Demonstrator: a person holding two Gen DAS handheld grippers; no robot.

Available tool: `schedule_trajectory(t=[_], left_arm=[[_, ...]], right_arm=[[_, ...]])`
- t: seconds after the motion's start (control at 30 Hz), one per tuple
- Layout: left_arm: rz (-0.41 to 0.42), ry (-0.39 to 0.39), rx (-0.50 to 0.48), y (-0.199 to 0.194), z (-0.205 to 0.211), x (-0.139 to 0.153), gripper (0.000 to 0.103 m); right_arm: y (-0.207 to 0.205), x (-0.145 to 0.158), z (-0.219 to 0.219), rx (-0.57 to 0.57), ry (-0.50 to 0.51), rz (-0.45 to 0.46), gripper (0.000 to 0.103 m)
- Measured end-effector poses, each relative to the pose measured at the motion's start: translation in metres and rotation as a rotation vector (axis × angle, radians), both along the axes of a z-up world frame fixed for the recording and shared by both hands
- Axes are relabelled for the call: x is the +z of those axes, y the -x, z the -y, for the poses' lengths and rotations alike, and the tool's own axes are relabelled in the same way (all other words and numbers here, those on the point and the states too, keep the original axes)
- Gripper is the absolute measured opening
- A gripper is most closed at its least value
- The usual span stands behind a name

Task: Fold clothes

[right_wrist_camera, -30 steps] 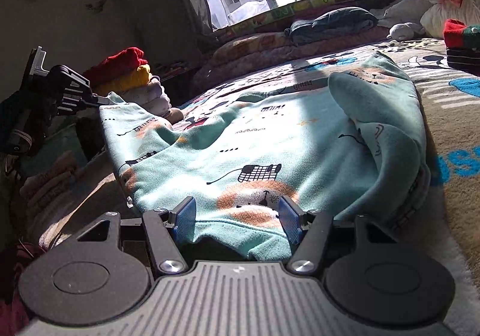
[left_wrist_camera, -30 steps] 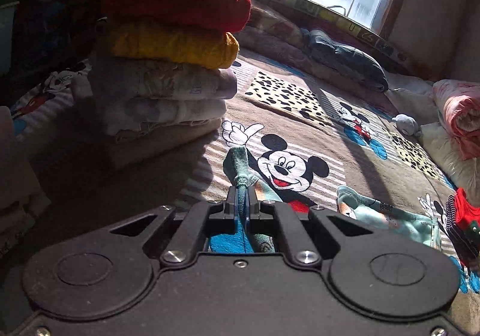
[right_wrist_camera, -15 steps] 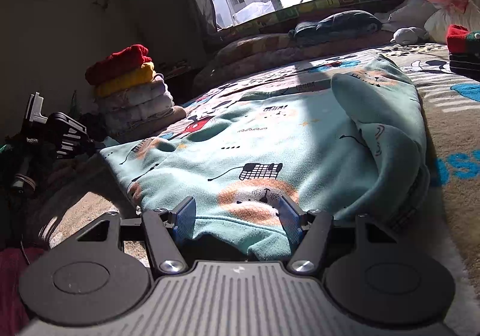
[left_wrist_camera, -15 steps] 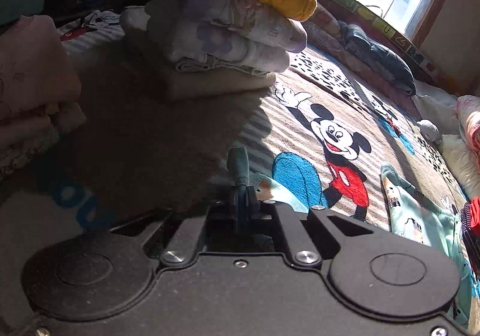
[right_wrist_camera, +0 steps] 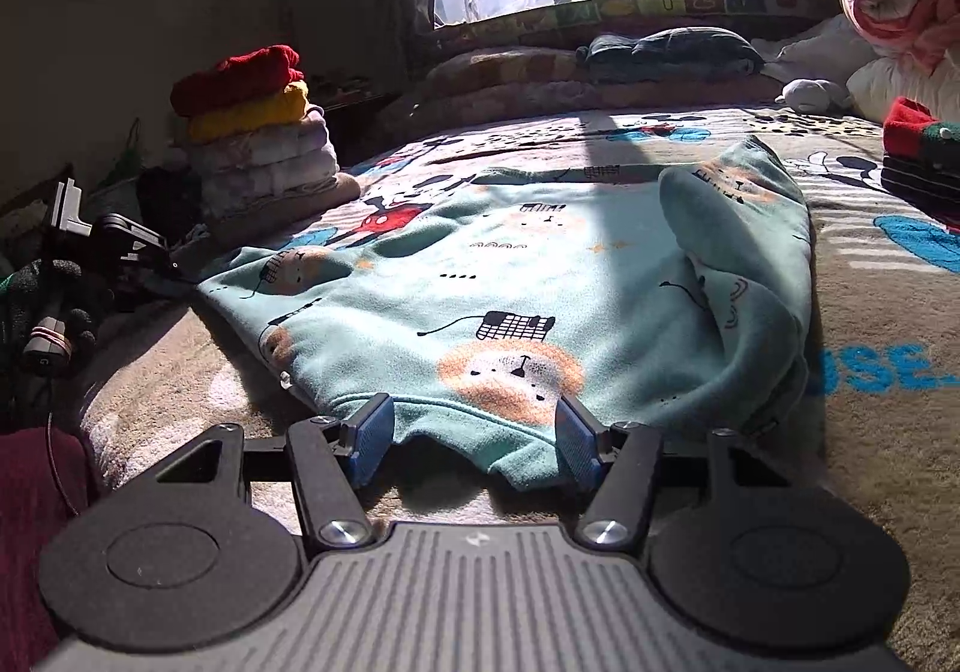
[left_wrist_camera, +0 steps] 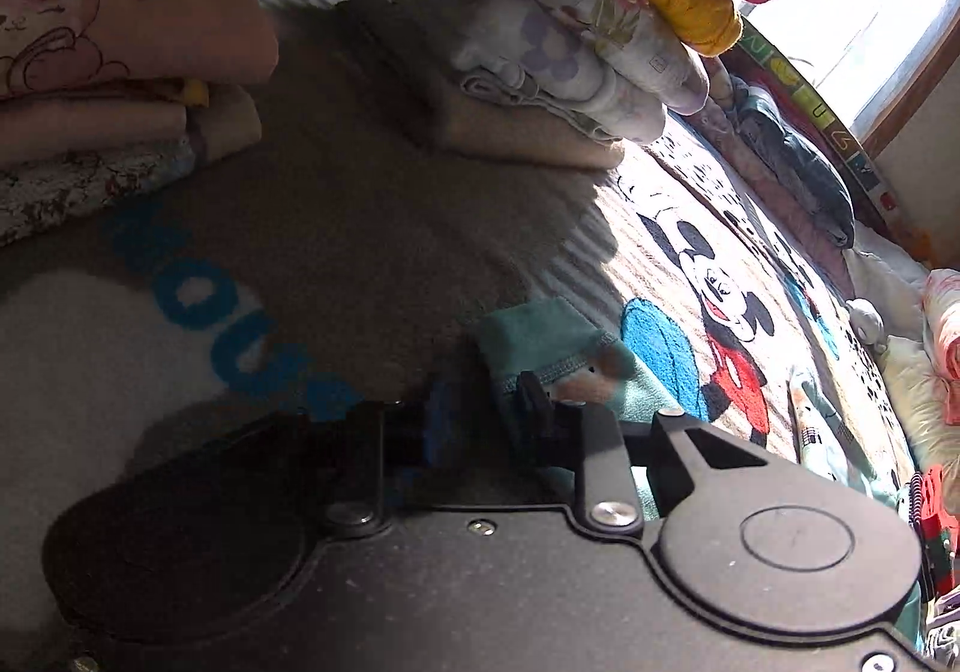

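Sunlit bedroom; work surface is a bed under a cartoon-mouse blanket (left_wrist_camera: 372, 228), window behind.

Left wrist view: left gripper (left_wrist_camera: 480, 402) now sits low over the blanket. A second ago its fingers were pinched shut on the teal cuff and held higher, level with the stack of folded clothes (left_wrist_camera: 564, 42); now the fingers stand a little apart, cuff of the teal sleeve (left_wrist_camera: 540, 336) lying on the blanket between and just ahead of them. Whether cloth still touches either pad, I cannot tell: that side is in deep shadow. Judgement: sleeve has been drawn out sideways and let go, i.e. laid flat for folding. A second pile (left_wrist_camera: 108, 72) is cut off at the left edge.

Right wrist view: right gripper (right_wrist_camera: 474, 432) unchanged across the second, fingers wide apart and straddling the hem of the teal sweatshirt (right_wrist_camera: 516, 276), gripping nothing. Sweatshirt lies spread on the bed, its far-side sleeve folded in over the body. Left gripper's body shows at far left in a gloved hand (right_wrist_camera: 54, 306); the near sleeve end there is lost in shadow.
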State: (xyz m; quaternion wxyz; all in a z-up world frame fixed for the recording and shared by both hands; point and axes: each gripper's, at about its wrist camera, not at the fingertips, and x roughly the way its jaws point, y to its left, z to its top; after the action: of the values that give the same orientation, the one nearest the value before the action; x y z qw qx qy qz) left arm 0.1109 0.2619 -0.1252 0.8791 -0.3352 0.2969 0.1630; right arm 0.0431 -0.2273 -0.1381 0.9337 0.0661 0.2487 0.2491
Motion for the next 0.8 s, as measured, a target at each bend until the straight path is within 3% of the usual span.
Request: schedule_trajectory(t=[0.1,0.2,0.23,0.4,0.5,0.67,0.8], left_arm=[[0.018,0.017,0.014,0.014,0.007,0.011,0.027],[0.05,0.024,-0.023,0.023,0.031,0.017,0.042],[0.061,0.026,-0.044,0.024,0.043,0.017,0.05],[0.114,0.033,-0.151,0.03,0.102,0.013,0.067],[0.145,0.037,-0.215,0.034,0.137,0.011,0.081],[0.197,0.039,-0.319,0.039,0.193,0.007,0.081],[0.193,-0.01,-0.34,0.032,0.217,-0.016,0.081]], right_arm=[[0.005,0.014,0.013,-0.044,-0.024,0.025,0.059],[-0.002,0.025,0.034,-0.115,-0.111,0.02,0.06],[-0.006,0.027,0.044,-0.146,-0.153,0.007,0.06],[-0.043,0.024,0.104,-0.282,-0.358,-0.107,0.061],[-0.074,0.017,0.134,-0.321,-0.427,-0.167,0.061],[-0.137,-0.002,0.169,-0.362,-0.501,-0.264,0.061],[-0.191,-0.022,0.189,-0.387,-0.578,-0.348,0.061]])
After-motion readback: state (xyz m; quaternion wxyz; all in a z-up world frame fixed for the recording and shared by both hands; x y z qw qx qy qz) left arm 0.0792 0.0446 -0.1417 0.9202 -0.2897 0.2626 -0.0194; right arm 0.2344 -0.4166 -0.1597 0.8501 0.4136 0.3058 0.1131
